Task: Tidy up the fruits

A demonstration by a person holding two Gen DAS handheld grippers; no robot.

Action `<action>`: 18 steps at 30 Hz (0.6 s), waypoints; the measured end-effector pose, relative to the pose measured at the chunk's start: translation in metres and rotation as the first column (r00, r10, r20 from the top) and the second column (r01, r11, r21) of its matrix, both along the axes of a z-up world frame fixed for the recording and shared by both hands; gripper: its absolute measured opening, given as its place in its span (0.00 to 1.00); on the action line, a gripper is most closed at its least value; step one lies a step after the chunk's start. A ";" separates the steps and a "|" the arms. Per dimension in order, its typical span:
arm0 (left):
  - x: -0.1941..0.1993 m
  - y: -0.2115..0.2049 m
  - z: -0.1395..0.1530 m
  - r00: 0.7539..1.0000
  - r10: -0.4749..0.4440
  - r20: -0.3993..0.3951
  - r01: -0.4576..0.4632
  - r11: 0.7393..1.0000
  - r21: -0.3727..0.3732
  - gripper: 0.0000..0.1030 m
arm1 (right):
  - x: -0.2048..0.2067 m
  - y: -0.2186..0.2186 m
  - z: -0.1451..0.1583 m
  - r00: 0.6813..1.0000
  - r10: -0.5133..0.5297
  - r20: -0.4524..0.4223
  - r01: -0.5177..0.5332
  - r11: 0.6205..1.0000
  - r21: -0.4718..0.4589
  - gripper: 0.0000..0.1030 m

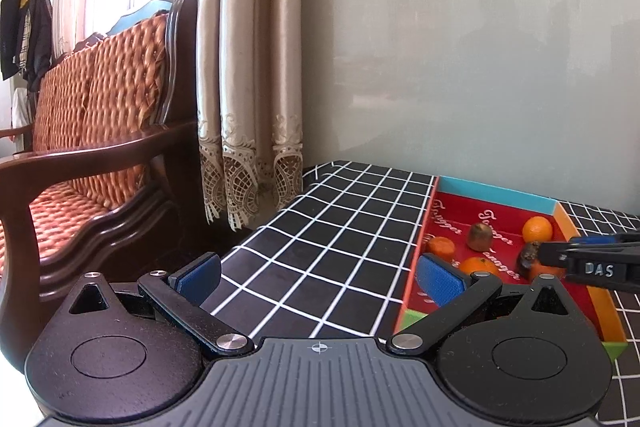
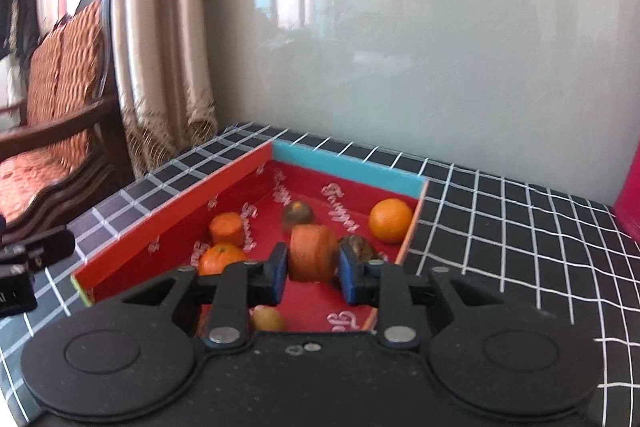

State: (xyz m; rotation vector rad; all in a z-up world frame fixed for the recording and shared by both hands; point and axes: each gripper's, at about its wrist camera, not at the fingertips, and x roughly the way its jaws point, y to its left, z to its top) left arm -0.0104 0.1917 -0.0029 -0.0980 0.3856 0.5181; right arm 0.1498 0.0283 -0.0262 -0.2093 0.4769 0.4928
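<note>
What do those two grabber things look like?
Both are black plastic. Each has two big round discs, angled link bars with shiny silver pins, and blue ribbed pads on its jaws. The left gripper has a grey ridged middle with a small crosshair mark. The right gripper shows white "DAS" lettering on its side.

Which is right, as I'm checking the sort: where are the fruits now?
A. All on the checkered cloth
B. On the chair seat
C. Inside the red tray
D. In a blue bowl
C: the round orange and the other fruits lie within the walls of the red tray on the checkered cloth.
</note>
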 end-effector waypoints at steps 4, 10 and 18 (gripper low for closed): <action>-0.005 -0.012 0.001 0.999 -0.032 0.007 0.032 0.999 -0.003 1.00 | -0.015 -0.015 0.011 0.998 -0.020 0.067 0.016 0.999 0.050 1.00; -0.005 -0.038 0.004 0.995 -0.098 0.022 0.099 0.995 -0.014 1.00 | -0.036 -0.069 0.025 0.986 -0.133 0.101 0.120 0.985 0.120 1.00; -0.016 -0.097 0.010 0.971 -0.230 0.064 0.232 0.973 -0.023 1.00 | -0.078 -0.142 0.022 0.960 -0.241 0.142 0.223 0.966 0.133 1.00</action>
